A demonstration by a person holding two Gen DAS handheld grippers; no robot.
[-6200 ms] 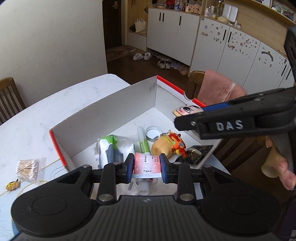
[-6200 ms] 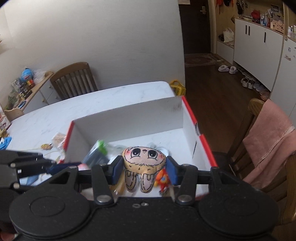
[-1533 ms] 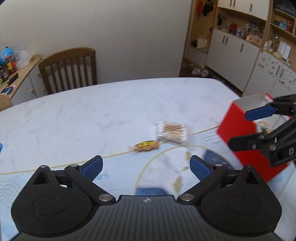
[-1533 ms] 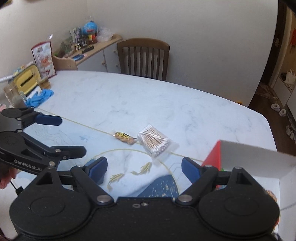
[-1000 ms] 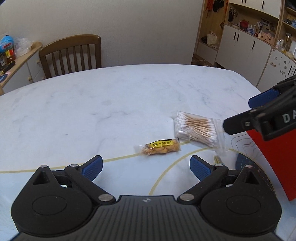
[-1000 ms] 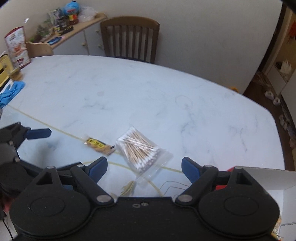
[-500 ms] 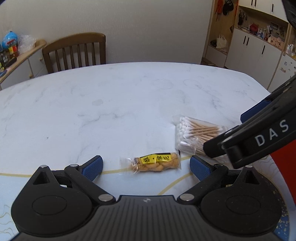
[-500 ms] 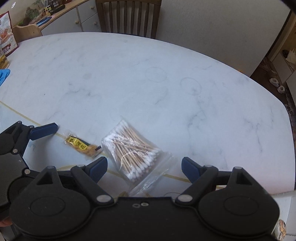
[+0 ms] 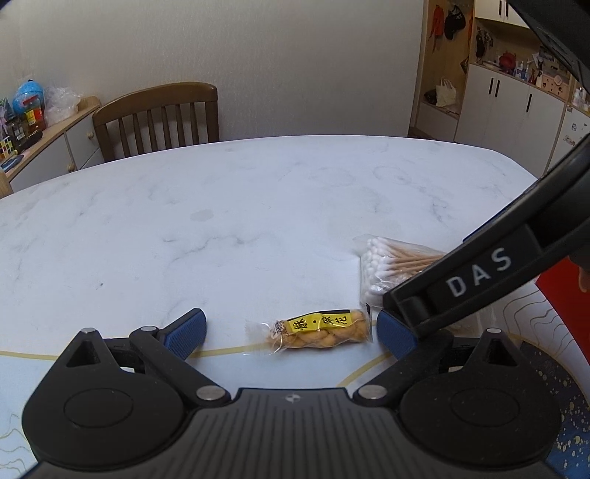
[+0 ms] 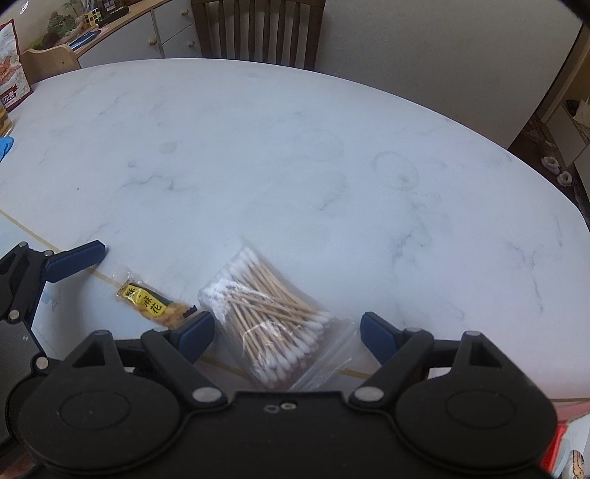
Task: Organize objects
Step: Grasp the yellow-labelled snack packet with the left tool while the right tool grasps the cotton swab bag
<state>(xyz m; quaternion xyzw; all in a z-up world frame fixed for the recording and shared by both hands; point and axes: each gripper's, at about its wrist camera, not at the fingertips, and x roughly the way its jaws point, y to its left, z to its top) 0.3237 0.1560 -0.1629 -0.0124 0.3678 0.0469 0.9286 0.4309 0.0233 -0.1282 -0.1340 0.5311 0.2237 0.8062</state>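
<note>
Left gripper point(image 9: 291, 333) jaws wide around snack packet point(image 9: 320, 329); right gripper point(image 10: 287, 331) around swab bag point(image 10: 271, 313)

Right claw point(image 10: 285, 333): jaws spread wide, bag of cotton swabs point(image 10: 274, 322) between the blue pads, untouched. Wrapped twisted snack point(image 10: 153, 304) just left of the bag on the marble counter point(image 10: 295, 147). Left claw point(image 10: 55, 263) at left edge. Wooden chair point(image 10: 258, 29) beyond.
</note>
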